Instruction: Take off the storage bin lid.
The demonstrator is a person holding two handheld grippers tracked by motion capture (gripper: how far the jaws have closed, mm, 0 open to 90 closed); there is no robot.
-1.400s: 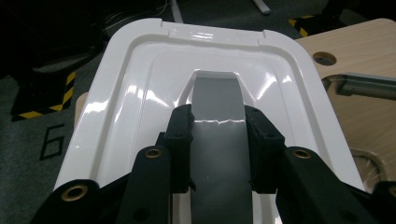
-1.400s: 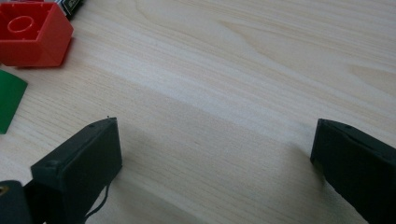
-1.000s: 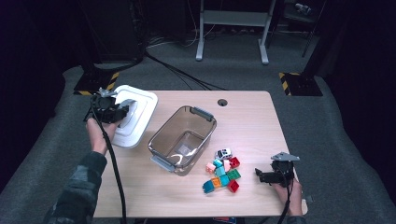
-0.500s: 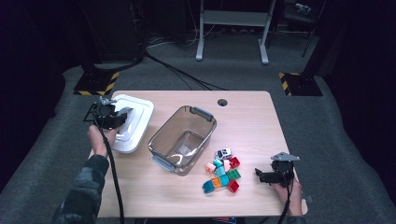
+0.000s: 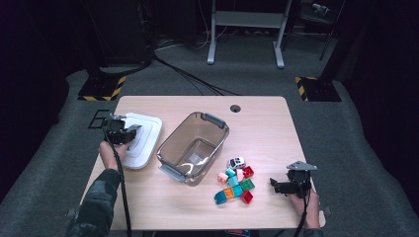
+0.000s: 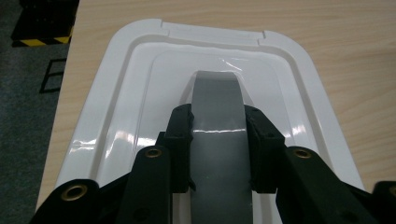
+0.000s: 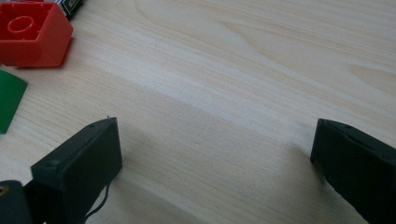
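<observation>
With left gripper (image 6: 218, 135) pinching the grey tape handle (image 6: 218, 116) of the white lid (image 5: 143, 129) at the desk's (image 5: 267, 128) left, lower flat and release gently, keeping right gripper (image 7: 215, 154) spread.

Dim surroundings, bright table, lid glare

Dark room — grey carpet (image 5: 356, 148), metal stand (image 5: 245, 29)

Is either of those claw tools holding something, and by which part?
The left gripper clamps the grey tape strip on the white lid. The right gripper is open, holding nothing.
</observation>
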